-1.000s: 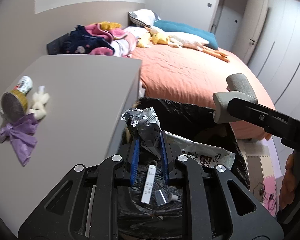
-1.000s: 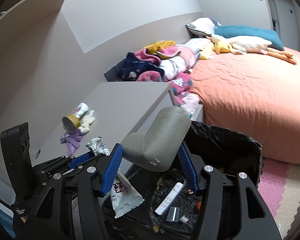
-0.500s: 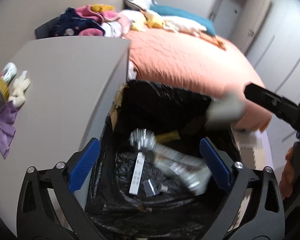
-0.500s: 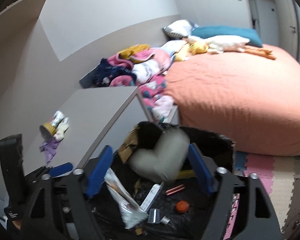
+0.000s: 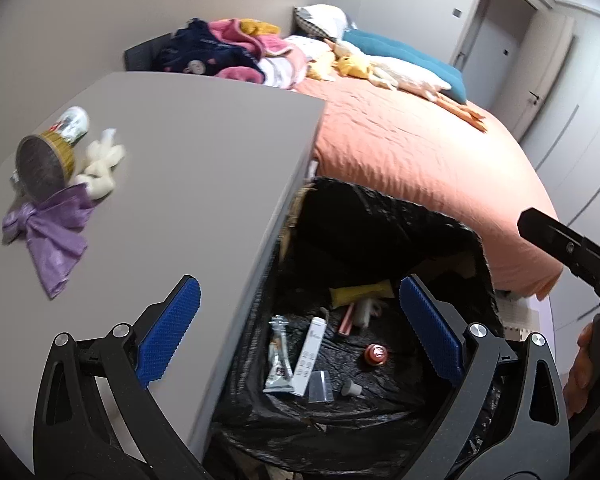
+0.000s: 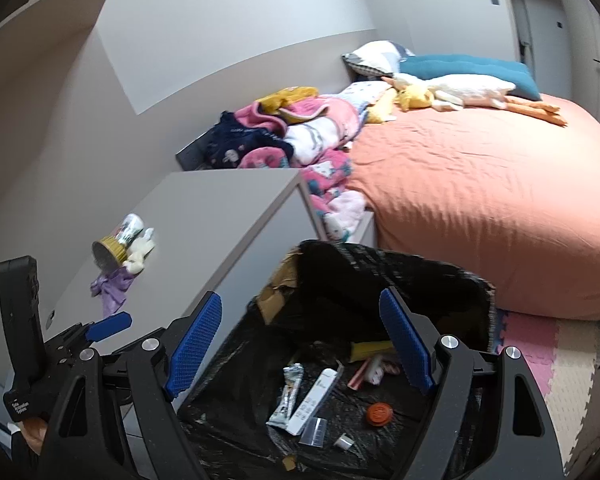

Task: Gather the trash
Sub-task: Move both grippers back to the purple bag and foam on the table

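Note:
A bin lined with a black bag [image 5: 384,216] stands beside the grey cabinet; it also shows in the right wrist view [image 6: 392,276]. Inside lie a silver wrapper [image 5: 278,360], a white test strip [image 5: 311,350], a yellow wrapper [image 5: 360,293] and a red cap [image 5: 375,354]. My left gripper [image 5: 300,332] is open and empty above the bin's left rim. My right gripper [image 6: 302,344] is open and empty above the bin. On the cabinet lie a tipped can [image 5: 46,160], a purple wrapper [image 5: 54,232] and a white crumpled piece [image 5: 100,164].
The grey cabinet top [image 5: 188,152] lies left of the bin. An orange bed [image 5: 412,152] with pillows and a clothes pile [image 5: 236,52] stands behind it. A pink and beige foam mat [image 6: 548,356] covers the floor at right.
Both grippers have opened. The crumpled silver wrapper left my left gripper and the grey foam piece left my right gripper; the foam piece is no longer visible. Both grippers now hang over the bin.

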`<state>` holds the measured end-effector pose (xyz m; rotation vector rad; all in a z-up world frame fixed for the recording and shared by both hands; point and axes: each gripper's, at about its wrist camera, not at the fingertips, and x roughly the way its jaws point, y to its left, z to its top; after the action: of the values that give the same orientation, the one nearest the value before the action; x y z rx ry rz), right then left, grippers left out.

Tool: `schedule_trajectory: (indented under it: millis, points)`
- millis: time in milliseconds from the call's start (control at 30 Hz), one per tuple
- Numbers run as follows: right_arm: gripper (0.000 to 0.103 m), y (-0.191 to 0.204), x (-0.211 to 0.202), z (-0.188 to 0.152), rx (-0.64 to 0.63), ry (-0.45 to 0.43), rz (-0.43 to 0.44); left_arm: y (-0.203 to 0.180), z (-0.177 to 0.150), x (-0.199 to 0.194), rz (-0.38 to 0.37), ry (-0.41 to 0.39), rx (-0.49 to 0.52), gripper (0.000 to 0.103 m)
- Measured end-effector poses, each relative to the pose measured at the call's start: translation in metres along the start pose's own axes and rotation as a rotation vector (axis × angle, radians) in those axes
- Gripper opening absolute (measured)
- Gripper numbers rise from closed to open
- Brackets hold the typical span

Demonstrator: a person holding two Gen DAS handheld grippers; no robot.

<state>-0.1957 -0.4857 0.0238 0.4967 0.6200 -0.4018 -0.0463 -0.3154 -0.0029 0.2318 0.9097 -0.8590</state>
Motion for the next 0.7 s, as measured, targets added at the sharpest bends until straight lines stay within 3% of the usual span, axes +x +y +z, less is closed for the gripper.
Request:
schedule_trajectory:
  millis: [700]
  points:
    - [0.081, 0.085, 0.066, 0.008, -0.086, 0.086, 0.111, 0.104, -0.002, -0.016, 0.151, -0.042, -0.163, 0.096]
